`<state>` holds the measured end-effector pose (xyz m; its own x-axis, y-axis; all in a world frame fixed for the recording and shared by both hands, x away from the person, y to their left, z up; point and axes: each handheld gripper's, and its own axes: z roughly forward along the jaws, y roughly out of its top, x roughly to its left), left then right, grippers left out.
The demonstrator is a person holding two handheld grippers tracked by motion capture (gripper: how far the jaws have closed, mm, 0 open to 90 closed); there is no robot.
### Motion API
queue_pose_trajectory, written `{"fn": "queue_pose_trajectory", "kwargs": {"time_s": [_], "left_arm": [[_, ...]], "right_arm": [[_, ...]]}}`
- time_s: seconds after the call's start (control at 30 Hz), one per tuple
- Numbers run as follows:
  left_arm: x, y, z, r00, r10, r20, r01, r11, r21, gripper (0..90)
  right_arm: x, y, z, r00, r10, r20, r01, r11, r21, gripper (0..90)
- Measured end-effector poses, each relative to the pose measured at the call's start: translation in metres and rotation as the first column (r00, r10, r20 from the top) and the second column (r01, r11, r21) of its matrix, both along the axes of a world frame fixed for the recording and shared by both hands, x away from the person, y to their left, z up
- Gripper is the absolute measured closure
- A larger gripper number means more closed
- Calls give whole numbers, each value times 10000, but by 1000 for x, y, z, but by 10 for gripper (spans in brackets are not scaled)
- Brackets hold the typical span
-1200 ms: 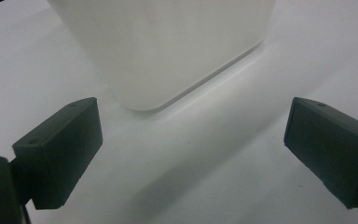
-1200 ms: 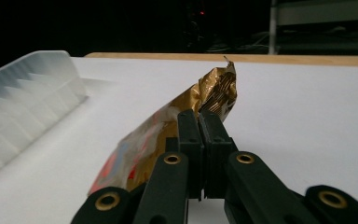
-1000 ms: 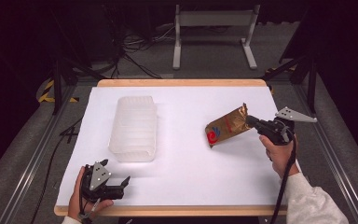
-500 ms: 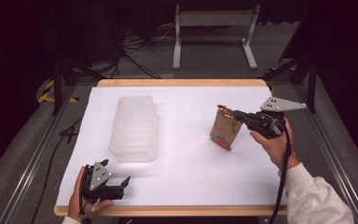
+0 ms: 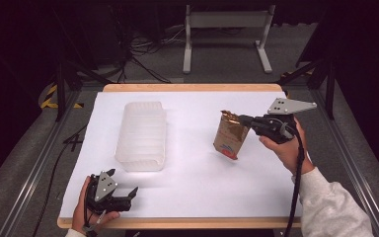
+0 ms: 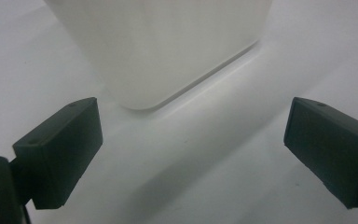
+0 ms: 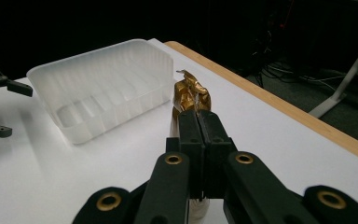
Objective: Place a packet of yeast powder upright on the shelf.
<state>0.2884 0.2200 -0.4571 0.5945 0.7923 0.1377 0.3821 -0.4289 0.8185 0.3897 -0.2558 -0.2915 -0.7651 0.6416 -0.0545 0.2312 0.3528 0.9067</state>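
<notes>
Bag (image 5: 230, 138): gold, crumpled top, held upright by that top in the clamped right gripper (image 5: 243, 118), hung over the right half of the desk (image 5: 192, 168) nearer its far edge. Tub (image 5: 142, 134): clear plastic, empty, set on the left half of the desk, well apart from the bag. Left gripper (image 5: 131, 196): rested at the near left corner, jaws apart, nothing between them, pointed at the tub's near end.

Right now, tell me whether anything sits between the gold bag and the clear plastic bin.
Nothing visible does. The right gripper holds the gold bag by its crimped top, and only bare white tabletop lies between it and the clear plastic bin. The left gripper rests near the table's front edge, off that path.
</notes>
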Motion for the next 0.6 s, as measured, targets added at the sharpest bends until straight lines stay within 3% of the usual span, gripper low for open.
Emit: {"fn": "queue_pose_trajectory", "kwargs": {"time_s": [0.6], "left_arm": [[0, 1, 0, 10000, -44, 48, 44, 10000, 33, 51]], "right_arm": [[11, 21, 9, 9985, 541, 66, -541, 9985, 38, 894]]}}
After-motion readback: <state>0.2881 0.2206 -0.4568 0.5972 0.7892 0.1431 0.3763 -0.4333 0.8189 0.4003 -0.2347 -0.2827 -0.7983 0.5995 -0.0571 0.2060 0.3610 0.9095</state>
